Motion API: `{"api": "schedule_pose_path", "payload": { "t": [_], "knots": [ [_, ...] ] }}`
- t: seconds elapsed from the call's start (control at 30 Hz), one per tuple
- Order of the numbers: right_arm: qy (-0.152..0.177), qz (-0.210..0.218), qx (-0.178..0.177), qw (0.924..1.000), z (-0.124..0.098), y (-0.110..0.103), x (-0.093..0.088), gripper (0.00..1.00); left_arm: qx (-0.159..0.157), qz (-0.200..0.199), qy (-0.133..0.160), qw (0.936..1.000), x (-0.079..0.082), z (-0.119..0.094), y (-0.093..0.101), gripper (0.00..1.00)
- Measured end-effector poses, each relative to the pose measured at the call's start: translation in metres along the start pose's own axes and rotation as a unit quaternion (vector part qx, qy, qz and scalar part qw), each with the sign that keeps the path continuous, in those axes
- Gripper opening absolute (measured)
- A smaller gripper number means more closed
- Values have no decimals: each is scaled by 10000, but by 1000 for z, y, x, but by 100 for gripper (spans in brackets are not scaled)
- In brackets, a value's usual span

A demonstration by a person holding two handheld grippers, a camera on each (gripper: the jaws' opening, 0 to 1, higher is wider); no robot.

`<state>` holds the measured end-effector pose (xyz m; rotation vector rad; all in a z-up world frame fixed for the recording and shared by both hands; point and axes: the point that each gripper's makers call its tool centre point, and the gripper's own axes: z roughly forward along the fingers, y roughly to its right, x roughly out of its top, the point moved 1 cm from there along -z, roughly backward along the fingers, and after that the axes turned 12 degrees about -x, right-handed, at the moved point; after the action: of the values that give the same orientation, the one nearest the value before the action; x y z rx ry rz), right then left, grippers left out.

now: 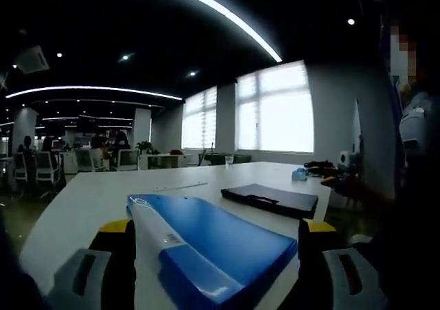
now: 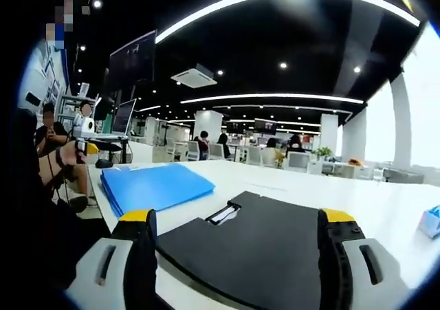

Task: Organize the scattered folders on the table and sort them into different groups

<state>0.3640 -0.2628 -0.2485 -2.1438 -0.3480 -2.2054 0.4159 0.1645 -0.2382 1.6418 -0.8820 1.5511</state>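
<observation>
A blue folder (image 1: 227,245) with a white spine label lies on the white table (image 1: 89,200), reaching in between the jaws of my left gripper (image 1: 216,227). Those jaws stand wide apart, open. Beyond it lies a black folder (image 1: 271,200) with a handle. In the right gripper view the black folder (image 2: 247,245) lies flat between the jaws of my right gripper (image 2: 237,217), which is open too. The blue folder (image 2: 155,186) lies farther off to the left there, near the table's edge.
A small light-blue object (image 1: 300,174) (image 2: 432,222) sits on the table (image 2: 385,207) past the folders. A seated person (image 2: 55,148) is close to the table's left edge. Desks, chairs (image 1: 41,169) and other people stand far back in the office.
</observation>
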Motion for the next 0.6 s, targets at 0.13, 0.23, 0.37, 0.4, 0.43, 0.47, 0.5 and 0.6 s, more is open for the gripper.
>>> {"api": "schedule_pose_path", "payload": {
  "t": [0.13,0.23,0.37,0.4,0.43,0.47,0.5,0.6],
  "knots": [
    [39,134,-49,9999,-5,7,-4,96,20,-4,42,10000,-5,-3,-1,99],
    [24,185,-86,9998,-6,11,-7,96,24,-13,26,10000,-8,-3,-1,99],
    [-28,172,-121,9998,-8,13,-10,96,20,-8,49,10000,-7,-4,0,99],
    [-45,169,-122,9998,-8,13,-10,96,13,8,62,10000,-6,-4,1,99],
    [-86,179,-123,9997,-9,14,-11,96,12,20,66,10000,-4,-4,1,99],
    [-123,191,-123,9997,-9,14,-12,96,12,26,64,10000,-4,-4,1,99],
    [-171,194,-120,9996,-8,14,-13,96,10,42,52,10000,-3,-4,1,99],
    [-214,163,-104,9996,-7,12,-13,96,12,89,55,9999,-1,-4,2,99]
  ]
}}
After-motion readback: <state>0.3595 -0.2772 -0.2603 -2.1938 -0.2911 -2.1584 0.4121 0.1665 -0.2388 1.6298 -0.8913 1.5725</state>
